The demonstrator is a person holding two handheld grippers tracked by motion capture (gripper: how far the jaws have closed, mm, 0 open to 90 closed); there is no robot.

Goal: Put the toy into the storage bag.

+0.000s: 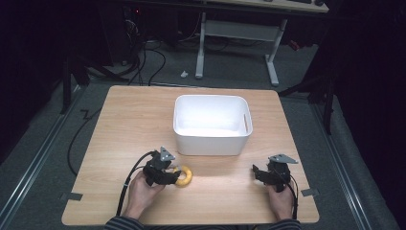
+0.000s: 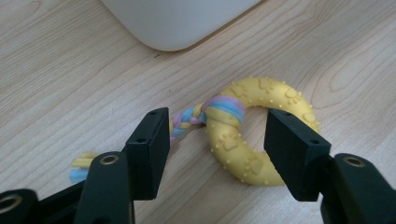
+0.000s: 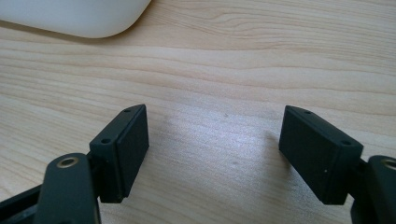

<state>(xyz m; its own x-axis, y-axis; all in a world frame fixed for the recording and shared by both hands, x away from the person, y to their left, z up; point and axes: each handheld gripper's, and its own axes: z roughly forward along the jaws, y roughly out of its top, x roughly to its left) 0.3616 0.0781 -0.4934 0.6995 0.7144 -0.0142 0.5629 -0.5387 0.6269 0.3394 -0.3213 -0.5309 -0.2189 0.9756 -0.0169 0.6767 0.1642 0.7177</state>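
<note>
Your left hand-held gripper sits low over the desk with its jaws spread wide and nothing yet pinched, straddling the yellow ring toy, which lies flat on the wood at about 7 o'clock from the white bin. In the left gripper view one jaw stands beside the braided pastel rope knotted to the ring and the other just outside the ring's far edge, so closing would likely catch the ring's near arc by the knot, probably the firmest spot. Your right hand-held gripper rests at about 5 o'clock from the bin, jaws also apart over bare wood, seemingly parked out of the way. The bin stands open and looks empty, a likely destination just beyond the toy.
</note>
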